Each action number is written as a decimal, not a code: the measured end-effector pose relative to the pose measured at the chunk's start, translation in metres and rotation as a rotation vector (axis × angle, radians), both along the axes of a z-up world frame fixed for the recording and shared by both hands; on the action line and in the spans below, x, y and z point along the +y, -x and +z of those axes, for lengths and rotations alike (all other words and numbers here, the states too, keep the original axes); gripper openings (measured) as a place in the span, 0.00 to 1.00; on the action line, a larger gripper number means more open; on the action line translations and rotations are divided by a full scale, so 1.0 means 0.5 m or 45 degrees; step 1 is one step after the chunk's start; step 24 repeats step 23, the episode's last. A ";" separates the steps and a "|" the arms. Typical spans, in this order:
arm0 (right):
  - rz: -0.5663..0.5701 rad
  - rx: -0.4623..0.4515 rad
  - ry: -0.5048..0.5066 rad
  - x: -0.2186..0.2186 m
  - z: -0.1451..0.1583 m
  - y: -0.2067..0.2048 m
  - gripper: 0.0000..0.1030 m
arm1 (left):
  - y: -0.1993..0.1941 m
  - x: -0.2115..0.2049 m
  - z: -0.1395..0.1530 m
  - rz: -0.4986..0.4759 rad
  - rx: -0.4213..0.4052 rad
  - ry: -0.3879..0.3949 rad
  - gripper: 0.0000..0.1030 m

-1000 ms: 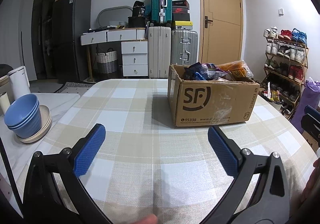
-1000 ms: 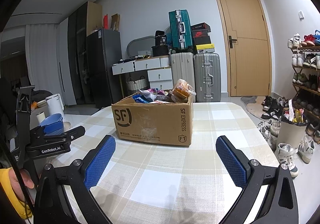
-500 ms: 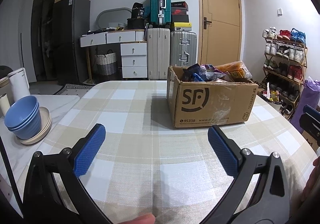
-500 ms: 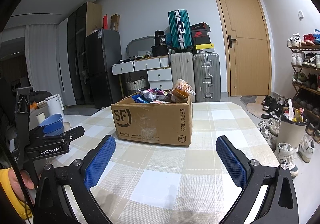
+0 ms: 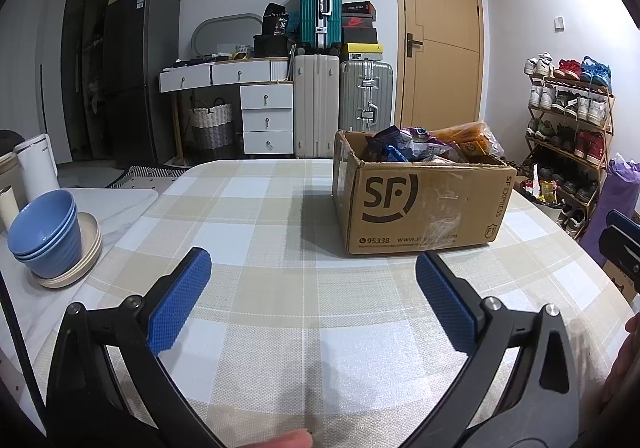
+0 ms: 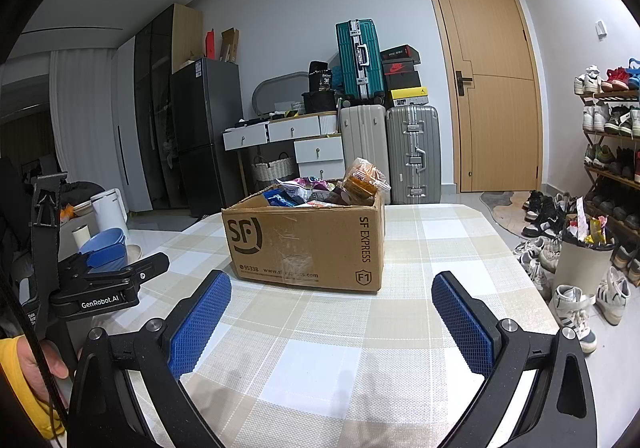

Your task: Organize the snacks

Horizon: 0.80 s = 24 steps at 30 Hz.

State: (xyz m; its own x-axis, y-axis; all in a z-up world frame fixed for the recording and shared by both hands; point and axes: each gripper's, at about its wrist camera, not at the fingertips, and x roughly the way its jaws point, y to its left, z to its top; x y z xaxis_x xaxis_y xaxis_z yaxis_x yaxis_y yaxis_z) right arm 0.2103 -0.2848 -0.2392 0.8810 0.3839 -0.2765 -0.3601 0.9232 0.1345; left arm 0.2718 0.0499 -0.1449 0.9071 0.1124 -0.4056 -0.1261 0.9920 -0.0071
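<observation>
A: Where's the cardboard box [image 6: 304,238] of snacks [image 6: 324,189] on the surface [image 6: 320,364]?

B: Straight ahead of the right claw [image 6: 326,322]; ahead and rightward of the left claw [image 5: 310,298]. Right seems nearer. Both claws spread apart, empty.

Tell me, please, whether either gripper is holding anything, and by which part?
Nothing is held: the left gripper and right gripper are open above the table.
</observation>
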 end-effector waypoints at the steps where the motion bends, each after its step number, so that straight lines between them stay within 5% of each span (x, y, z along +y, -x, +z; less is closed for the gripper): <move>1: 0.000 0.000 0.000 0.000 0.000 0.000 0.99 | -0.002 0.000 -0.001 0.001 0.002 0.002 0.99; 24: 0.000 0.001 0.000 0.000 0.000 0.000 0.99 | -0.013 0.000 -0.012 0.024 0.016 0.010 0.99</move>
